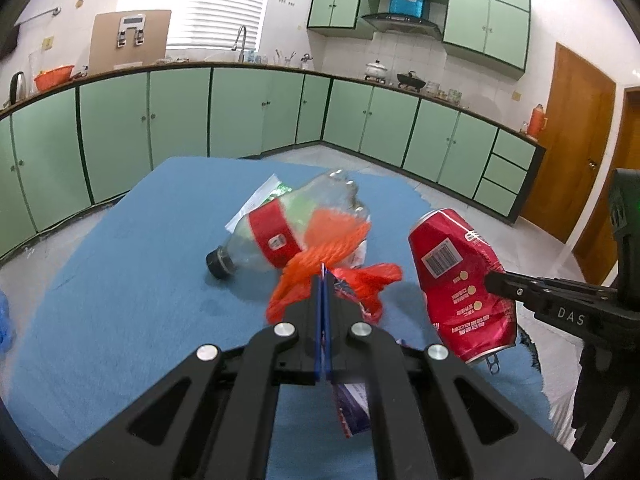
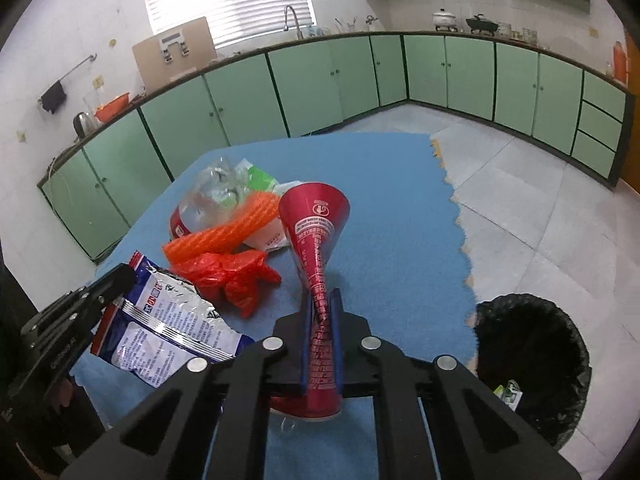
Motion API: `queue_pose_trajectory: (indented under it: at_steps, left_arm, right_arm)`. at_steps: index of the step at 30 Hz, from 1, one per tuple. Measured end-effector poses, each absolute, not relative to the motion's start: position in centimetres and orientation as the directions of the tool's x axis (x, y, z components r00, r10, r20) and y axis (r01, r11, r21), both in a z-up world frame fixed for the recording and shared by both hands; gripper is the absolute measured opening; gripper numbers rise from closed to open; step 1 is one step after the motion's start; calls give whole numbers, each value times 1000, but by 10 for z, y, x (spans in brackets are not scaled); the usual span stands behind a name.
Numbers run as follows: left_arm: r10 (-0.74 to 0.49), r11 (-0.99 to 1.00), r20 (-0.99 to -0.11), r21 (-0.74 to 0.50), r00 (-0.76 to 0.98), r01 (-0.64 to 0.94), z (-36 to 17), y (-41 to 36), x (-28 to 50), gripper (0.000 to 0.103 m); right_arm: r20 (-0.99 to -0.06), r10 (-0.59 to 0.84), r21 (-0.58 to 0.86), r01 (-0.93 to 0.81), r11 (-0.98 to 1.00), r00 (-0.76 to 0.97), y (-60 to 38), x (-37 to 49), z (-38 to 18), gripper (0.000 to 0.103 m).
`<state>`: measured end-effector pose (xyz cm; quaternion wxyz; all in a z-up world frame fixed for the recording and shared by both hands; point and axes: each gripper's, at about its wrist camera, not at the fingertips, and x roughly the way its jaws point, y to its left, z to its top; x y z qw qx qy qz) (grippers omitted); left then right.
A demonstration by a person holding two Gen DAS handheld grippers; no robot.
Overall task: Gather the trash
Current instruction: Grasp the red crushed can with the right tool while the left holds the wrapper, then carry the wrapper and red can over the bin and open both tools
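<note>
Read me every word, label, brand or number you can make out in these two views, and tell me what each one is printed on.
"DAS": white letters on the black right gripper, seen from the left wrist.
Crushed red drink can: barcode and white characters, too small and upside down to read.
Silver and blue foil snack wrapper, held by the left gripper: print blurred, unreadable.
Clear plastic bottle's red label: unreadable.
</note>
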<state>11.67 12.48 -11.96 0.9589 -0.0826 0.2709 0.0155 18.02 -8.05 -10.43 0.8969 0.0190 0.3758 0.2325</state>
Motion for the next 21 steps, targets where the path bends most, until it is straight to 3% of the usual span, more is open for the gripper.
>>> queue_pose_trajectory:
  at_steps: [21]
  left_arm:
    - [-178,982,-401,-131,899,136,-62,44,116,0]
  right_arm:
    - [-576,369,191,-319,928,729,-164,153,-53,8]
